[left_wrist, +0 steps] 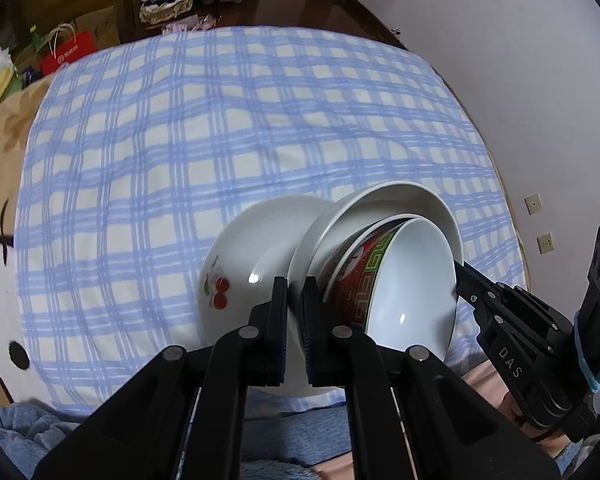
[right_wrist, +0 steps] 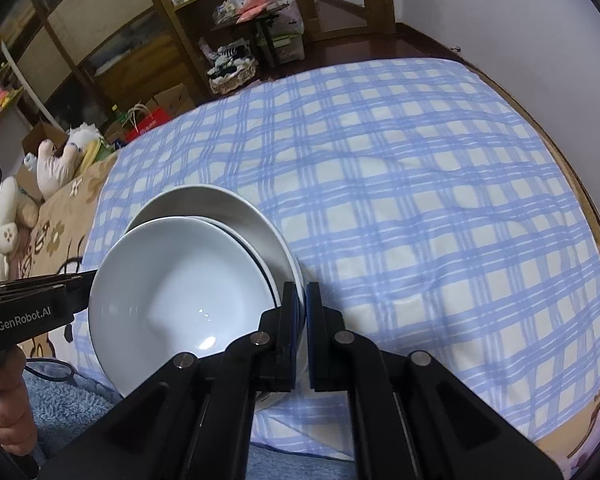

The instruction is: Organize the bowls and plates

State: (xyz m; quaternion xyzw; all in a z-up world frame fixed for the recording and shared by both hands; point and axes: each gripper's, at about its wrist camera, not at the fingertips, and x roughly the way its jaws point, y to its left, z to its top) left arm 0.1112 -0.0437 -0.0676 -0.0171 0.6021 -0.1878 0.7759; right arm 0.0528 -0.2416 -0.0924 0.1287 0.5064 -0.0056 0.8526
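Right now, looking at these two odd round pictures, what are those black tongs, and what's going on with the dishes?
The black tongs are two-finger grippers, one in each of a person's hands. Each carries a wide-angle camera looking along its fingers: one picture is from the left gripper, the other from the right gripper. Both are shut on opposite edges of a tilted stack: a cherry-painted plate, a white plate and a red-patterned bowl. Beneath is a blue checked cloth.

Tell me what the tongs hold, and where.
The left tongs and the right tongs pinch opposite rims of the plate, which carries a bowl.
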